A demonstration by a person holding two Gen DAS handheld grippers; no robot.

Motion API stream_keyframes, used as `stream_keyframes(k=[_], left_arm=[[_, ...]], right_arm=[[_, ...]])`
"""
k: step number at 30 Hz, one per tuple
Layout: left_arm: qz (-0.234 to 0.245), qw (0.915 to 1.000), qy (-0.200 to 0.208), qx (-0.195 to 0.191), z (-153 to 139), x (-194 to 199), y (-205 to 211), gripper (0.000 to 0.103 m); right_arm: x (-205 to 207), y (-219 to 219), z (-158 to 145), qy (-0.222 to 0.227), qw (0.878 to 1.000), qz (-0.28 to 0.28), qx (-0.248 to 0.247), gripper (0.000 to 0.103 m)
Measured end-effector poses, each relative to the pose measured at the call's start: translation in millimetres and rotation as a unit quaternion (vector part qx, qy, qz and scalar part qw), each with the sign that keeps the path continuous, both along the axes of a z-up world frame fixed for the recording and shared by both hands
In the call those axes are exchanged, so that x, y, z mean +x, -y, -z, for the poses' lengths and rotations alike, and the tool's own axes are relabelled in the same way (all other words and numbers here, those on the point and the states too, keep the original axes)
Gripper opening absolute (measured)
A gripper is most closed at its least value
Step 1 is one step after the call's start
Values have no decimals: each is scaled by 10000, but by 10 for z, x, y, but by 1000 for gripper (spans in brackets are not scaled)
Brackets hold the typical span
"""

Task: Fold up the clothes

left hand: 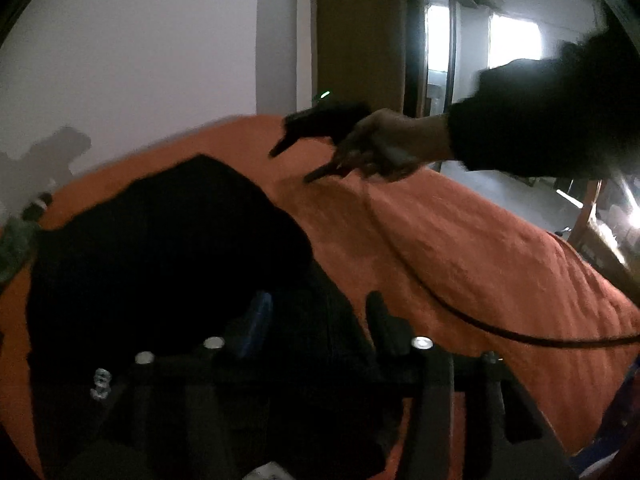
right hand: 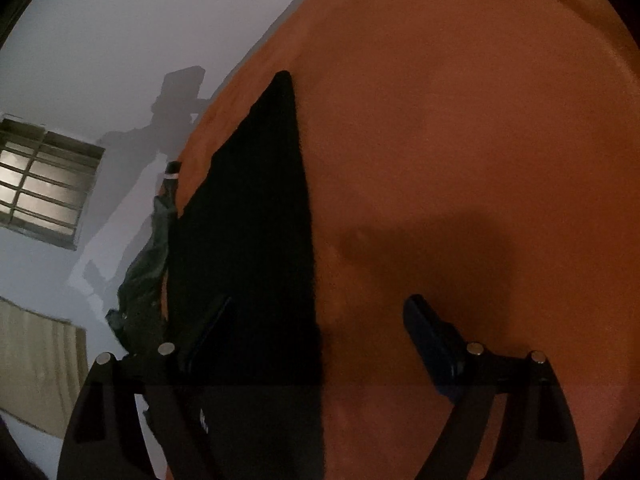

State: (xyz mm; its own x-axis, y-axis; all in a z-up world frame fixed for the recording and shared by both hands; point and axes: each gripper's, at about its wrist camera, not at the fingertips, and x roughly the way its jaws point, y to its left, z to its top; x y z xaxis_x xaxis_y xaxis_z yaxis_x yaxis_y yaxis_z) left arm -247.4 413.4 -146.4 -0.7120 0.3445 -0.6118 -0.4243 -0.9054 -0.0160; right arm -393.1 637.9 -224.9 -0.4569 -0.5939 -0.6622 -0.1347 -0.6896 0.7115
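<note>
Black garment on an orange bedspread, both grippers released above it.

In the left wrist view the black garment [left hand: 160,248] lies spread on the orange bedspread [left hand: 460,248], filling the frame from 8 to 10 o'clock. The left gripper [left hand: 316,312] stands at 6 o'clock, its jaws parted over the garment's right edge with cloth under them, not pinched. At 1 o'clock a hand [left hand: 384,148] in a dark sleeve [left hand: 540,120] holds the right gripper [left hand: 292,164], fingers apart, over bare bedspread beyond the garment. A black cable [left hand: 440,300] trails across the cover towards 3 o'clock. In the right wrist view that gripper's jaws gape wide, straddling the garment's straight edge: one finger [right hand: 212,324] over black cloth, the other over orange.
</note>
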Motion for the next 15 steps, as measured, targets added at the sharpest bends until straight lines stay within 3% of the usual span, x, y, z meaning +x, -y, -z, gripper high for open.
stream_keyframes(k=[4, 10, 15], left_arm=[[-204, 9994, 208, 161, 76, -174, 111, 67], [-472, 9912, 1193, 319, 481, -636, 249, 68], [-370, 9865, 1539, 430, 598, -658, 264, 68]], right_arm=[[442, -270, -78, -17, 9999, 112, -69, 86], [891, -459, -139, -38, 9996, 241, -173, 86], [913, -409, -118, 86, 9997, 225, -97, 86]])
